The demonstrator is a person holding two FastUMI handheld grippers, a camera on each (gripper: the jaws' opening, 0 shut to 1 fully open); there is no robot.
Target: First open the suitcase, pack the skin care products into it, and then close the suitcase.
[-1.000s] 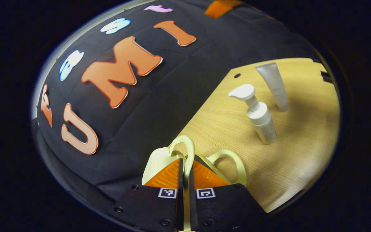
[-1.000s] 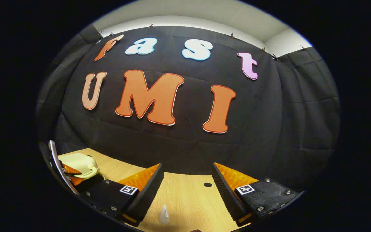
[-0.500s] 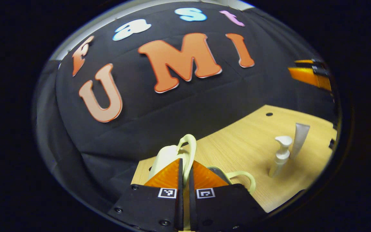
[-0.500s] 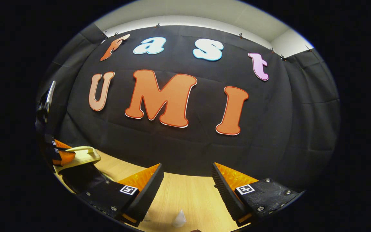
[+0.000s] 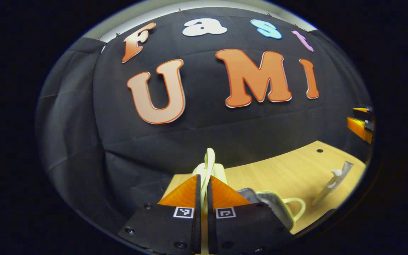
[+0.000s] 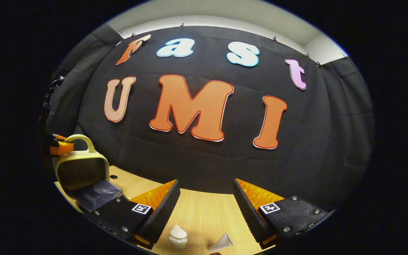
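The suitcase (image 6: 80,170) sits at the left of the table (image 6: 204,216), small and pale yellow, with its lid (image 6: 80,169) swung up so the hollow of it faces right, toward the bottles, and the lid handle (image 6: 80,139) arches over the top edge. The left gripper (image 5: 202,184) is clenched on that handle, both fingers (image 5: 186,193) pressed against the thin pale strip, which stands upright between them and rises a little past their tips. Below and to the right of those fingers, in the left gripper view, lies the open lower half of the case (image 5: 271,205), its grey lining showing, with a second handle (image 5: 296,207) looping out flat toward the right; the case's long axis runs left to right across the table. From the right gripper view the same lining (image 6: 99,196) spills out low beneath the raised lid. Well apart from the case, toward the right end of the table, a white pump bottle (image 5: 333,177) and a pale tube (image 5: 344,168) stand upright close together, long axes vertical, the tube just beyond the pump. The right gripper (image 6: 207,198) hangs released, its jaws spread wide and holding nothing, directly above those two, whose tops, the pump head (image 6: 178,235) and the tube's end (image 6: 221,242), peek up between its fingers at the near edge. The table is light wood grain with a small dark hole (image 5: 319,151) near its far edge. Black cloth (image 6: 331,141) hangs behind it, clipped up under a pale wall (image 6: 225,14).
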